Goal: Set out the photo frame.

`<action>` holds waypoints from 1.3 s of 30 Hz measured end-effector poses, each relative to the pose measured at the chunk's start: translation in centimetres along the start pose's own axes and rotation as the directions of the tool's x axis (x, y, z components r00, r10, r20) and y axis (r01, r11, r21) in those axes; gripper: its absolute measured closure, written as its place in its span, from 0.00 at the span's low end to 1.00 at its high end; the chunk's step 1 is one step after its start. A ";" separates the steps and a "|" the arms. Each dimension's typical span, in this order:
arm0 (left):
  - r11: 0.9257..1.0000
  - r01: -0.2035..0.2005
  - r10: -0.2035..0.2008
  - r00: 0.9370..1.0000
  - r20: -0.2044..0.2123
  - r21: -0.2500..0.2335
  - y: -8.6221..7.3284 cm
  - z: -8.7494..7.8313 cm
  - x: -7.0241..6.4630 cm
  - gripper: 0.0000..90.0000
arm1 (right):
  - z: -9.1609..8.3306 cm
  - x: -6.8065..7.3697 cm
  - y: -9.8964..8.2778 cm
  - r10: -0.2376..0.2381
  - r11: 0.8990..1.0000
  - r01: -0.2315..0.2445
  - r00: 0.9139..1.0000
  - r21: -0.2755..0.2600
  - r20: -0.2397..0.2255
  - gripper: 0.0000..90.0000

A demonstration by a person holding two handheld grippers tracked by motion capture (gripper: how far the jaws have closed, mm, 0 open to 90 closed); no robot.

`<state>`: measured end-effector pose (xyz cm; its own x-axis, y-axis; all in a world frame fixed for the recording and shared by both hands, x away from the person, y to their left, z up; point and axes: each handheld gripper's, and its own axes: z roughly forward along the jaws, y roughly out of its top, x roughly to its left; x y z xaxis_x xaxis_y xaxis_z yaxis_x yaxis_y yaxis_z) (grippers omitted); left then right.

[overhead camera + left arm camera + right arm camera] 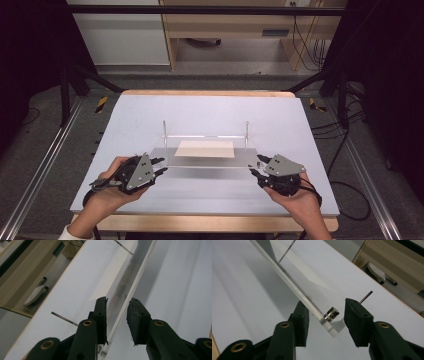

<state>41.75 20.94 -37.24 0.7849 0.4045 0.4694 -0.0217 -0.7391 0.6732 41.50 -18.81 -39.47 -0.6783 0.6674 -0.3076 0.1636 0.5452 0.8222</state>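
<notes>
A clear acrylic plate (210, 161) lies mid-table with a beige sheet (205, 149) on it and two thin upright rods (164, 131) at its back. My left gripper (160, 165) is at the plate's left front corner. In the left gripper view its jaws (117, 300) stand apart with the plate's edge (130, 290) running between them. My right gripper (257, 165) is at the right front corner. Its jaws (325, 302) straddle the plate's corner (294, 290) and a small metal stud (331, 313), and neither pad touches them.
The plate rests on a white board (210, 110) over a wooden table. Black frame posts stand at both sides, with floor rails (40, 165) and cables (350, 195) beyond the edges. Wooden cabinets (225, 25) stand behind the table.
</notes>
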 end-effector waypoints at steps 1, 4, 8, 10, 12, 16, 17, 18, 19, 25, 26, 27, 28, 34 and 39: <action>1.000 0.001 -0.001 1.000 -0.001 -0.001 0.0 0.0 0.1 0.77 | 0.1 0.0 0.1 -0.006 1.000 0.006 1.000 0.002 0.005 0.64; 1.000 0.005 -0.005 1.000 -0.001 -0.004 0.1 -0.1 0.4 0.77 | 0.1 0.1 0.4 -0.009 1.000 0.009 1.000 0.007 0.011 0.65; 1.000 0.007 -0.007 1.000 -0.003 -0.003 0.5 -0.1 0.7 0.78 | 0.1 -0.1 1.1 -0.010 1.000 0.010 1.000 0.022 0.014 0.66; 1.000 0.008 -0.008 1.000 -0.002 -0.001 0.5 -0.1 0.8 0.78 | 0.1 -0.2 1.2 -0.008 1.000 0.008 1.000 0.023 0.013 0.66; 1.000 0.017 -0.017 1.000 0.002 -0.007 0.6 -0.1 1.1 0.78 | 0.1 -0.3 1.5 -0.002 1.000 0.002 1.000 0.027 0.007 0.65; 1.000 0.028 -0.028 1.000 0.007 -0.011 0.9 -0.2 1.8 0.78 | 0.0 -0.7 2.0 0.010 0.999 -0.010 1.000 0.030 0.004 0.65; 1.000 0.029 -0.029 1.000 0.008 -0.010 1.0 -0.2 1.9 0.78 | -0.1 -0.9 2.3 0.010 1.000 -0.010 1.000 0.028 0.002 0.65; 0.999 0.032 -0.032 0.999 0.008 -0.012 1.1 -0.2 2.2 0.78 | -0.2 -1.1 2.5 0.009 1.000 -0.009 1.000 0.027 0.001 0.66; 0.999 0.034 -0.034 0.999 0.013 -0.011 1.2 -0.2 2.4 0.78 | -0.2 -1.1 2.5 0.009 1.000 -0.009 1.000 0.027 0.001 0.66; 0.999 0.043 -0.043 0.999 0.019 -0.013 1.8 -0.2 3.8 0.78 | 0.0 -2.0 3.5 0.009 1.000 -0.009 1.000 0.023 0.001 0.66; 0.999 0.046 -0.046 0.999 0.020 -0.015 1.9 -0.2 4.0 0.78 | 0.0 -2.2 3.6 0.011 1.000 -0.011 1.000 0.019 0.000 0.65; 0.999 0.046 -0.045 0.999 0.020 -0.016 2.0 -0.2 4.3 0.78 | 0.1 -2.4 3.7 0.011 1.000 -0.011 1.000 0.014 0.001 0.65; 0.999 0.049 -0.049 0.999 0.020 -0.019 2.1 -0.1 4.5 0.77 | 0.1 -2.5 3.8 0.012 1.000 -0.012 1.000 0.011 0.002 0.65; 0.998 0.062 -0.062 0.998 0.017 -0.026 2.7 0.0 5.8 0.76 | 0.4 -3.7 4.5 0.023 1.000 -0.023 1.000 -0.013 -0.002 0.65; 0.997 0.065 -0.064 0.998 0.015 -0.030 3.2 0.2 6.9 0.76 | 0.7 -4.5 5.3 0.029 0.999 -0.028 1.000 -0.021 0.009 0.65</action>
<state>47.21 21.24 -32.00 0.7939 0.4429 0.4166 0.0105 -0.6950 0.7190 45.96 -18.60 -34.09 -0.6671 0.6870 -0.2880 0.1677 0.5151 0.8405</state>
